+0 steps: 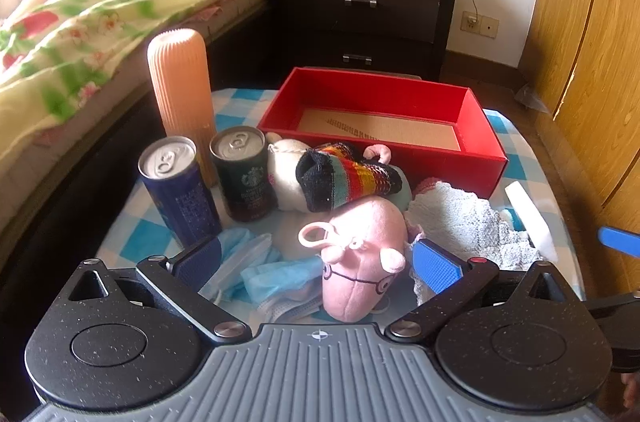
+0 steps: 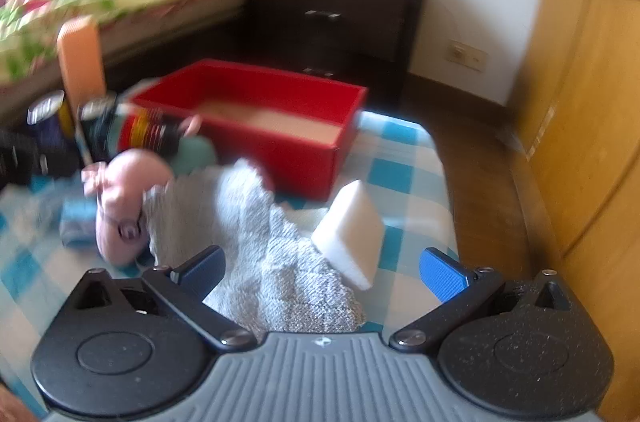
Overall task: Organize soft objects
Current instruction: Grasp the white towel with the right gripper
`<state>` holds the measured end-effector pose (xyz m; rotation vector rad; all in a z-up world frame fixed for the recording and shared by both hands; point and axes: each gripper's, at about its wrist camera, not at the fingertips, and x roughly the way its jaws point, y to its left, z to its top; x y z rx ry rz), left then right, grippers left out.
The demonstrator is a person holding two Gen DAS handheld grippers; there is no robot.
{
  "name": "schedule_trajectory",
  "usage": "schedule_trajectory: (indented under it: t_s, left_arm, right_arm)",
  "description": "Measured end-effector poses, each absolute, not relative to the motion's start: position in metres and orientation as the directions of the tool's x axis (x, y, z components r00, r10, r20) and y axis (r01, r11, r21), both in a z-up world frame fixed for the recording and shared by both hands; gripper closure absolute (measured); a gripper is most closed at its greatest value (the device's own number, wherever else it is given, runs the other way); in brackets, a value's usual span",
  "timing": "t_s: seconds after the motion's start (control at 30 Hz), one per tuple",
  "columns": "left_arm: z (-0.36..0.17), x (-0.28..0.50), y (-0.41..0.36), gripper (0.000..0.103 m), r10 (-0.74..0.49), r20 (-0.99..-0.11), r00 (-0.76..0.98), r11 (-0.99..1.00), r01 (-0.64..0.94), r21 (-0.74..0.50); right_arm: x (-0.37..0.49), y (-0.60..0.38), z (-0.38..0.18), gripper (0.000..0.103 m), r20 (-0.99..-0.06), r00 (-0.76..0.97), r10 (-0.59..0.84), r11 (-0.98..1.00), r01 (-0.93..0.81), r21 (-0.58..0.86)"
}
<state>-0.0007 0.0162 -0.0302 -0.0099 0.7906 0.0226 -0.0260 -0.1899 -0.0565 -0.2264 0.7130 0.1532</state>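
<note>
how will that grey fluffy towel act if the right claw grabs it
The grey towel lies crumpled in loose folds, so it will probably droop and trail. It likely weighs little. The white sponge leaning on it may topple as it lifts.

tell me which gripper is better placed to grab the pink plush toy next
Left. The left gripper is open with the pink plush toy between its fingers; the right gripper faces the grey towel.

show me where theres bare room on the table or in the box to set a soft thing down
The red box is bare inside. Checked cloth shows free right of the box and white sponge, toward the table edge. It is crowded left of there: cans, plush toys, masks and grey towel.
</note>
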Motion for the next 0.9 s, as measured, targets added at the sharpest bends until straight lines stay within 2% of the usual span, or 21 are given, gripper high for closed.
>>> schedule_trajectory:
  t_s: [0.07, 0.17, 0.2, 0.3, 0.37, 0.4, 0.43, 0.57, 0.63, 0.7, 0.9]
  left_arm:
    - [-0.030, -0.001, 0.017, 0.006, 0.007, -0.714, 0.700, 1.000, -0.011, 0.000]
    - [-0.033, -0.002, 0.018, 0.009, -0.003, -0.722, 0.692, 1.000, 0.007, 0.002]
    - [-0.034, -0.002, 0.019, 0.010, -0.004, -0.725, 0.689, 1.000, 0.009, 0.003]
    - [-0.039, -0.001, 0.025, 0.020, -0.019, -0.740, 0.673, 1.000, 0.006, -0.020]
    - [-0.043, -0.001, 0.028, 0.030, -0.037, -0.750, 0.660, 0.999, 0.009, -0.041]
    - [-0.044, -0.001, 0.029, 0.033, -0.042, -0.754, 0.656, 0.999, 0.012, -0.046]
    - [-0.045, 0.000, 0.029, 0.034, -0.047, -0.759, 0.650, 0.999, 0.016, -0.048]
    - [-0.052, 0.000, 0.026, 0.043, -0.053, -0.773, 0.633, 0.999, 0.040, -0.035]
    - [-0.057, 0.000, 0.022, 0.044, -0.068, -0.782, 0.619, 0.998, 0.056, -0.042]
    - [-0.061, 0.002, 0.021, 0.044, -0.081, -0.788, 0.610, 0.997, 0.063, -0.054]
    - [-0.063, 0.009, 0.026, 0.043, -0.099, -0.790, 0.605, 0.995, 0.034, -0.098]
  right_arm:
    - [-0.020, -0.180, -0.061, 0.019, -0.666, 0.741, 0.089, 0.950, -0.264, -0.167]
    - [-0.011, -0.171, -0.065, 0.029, -0.693, 0.705, 0.149, 0.939, -0.321, -0.124]
    - [-0.008, -0.167, -0.068, 0.036, -0.707, 0.687, 0.168, 0.934, -0.341, -0.109]
    - [-0.001, -0.156, -0.081, 0.042, -0.758, 0.629, 0.171, 0.923, -0.371, -0.101]
    - [0.005, -0.154, -0.093, 0.052, -0.795, 0.587, 0.157, 0.924, -0.372, -0.092]
    - [0.007, -0.154, -0.098, 0.068, -0.809, 0.566, 0.157, 0.925, -0.371, -0.080]
    - [0.010, -0.155, -0.102, 0.078, -0.827, 0.539, 0.160, 0.927, -0.369, -0.061]
    - [0.009, -0.157, -0.105, 0.087, -0.842, 0.510, 0.175, 0.924, -0.381, -0.039]
    - [0.007, -0.157, -0.102, 0.098, -0.848, 0.492, 0.196, 0.923, -0.384, -0.009]
    - [0.004, -0.161, -0.096, 0.103, -0.850, 0.474, 0.229, 0.920, -0.390, 0.030]
    - [0.000, -0.179, -0.065, 0.103, -0.808, 0.462, 0.365, 0.906, -0.375, 0.195]
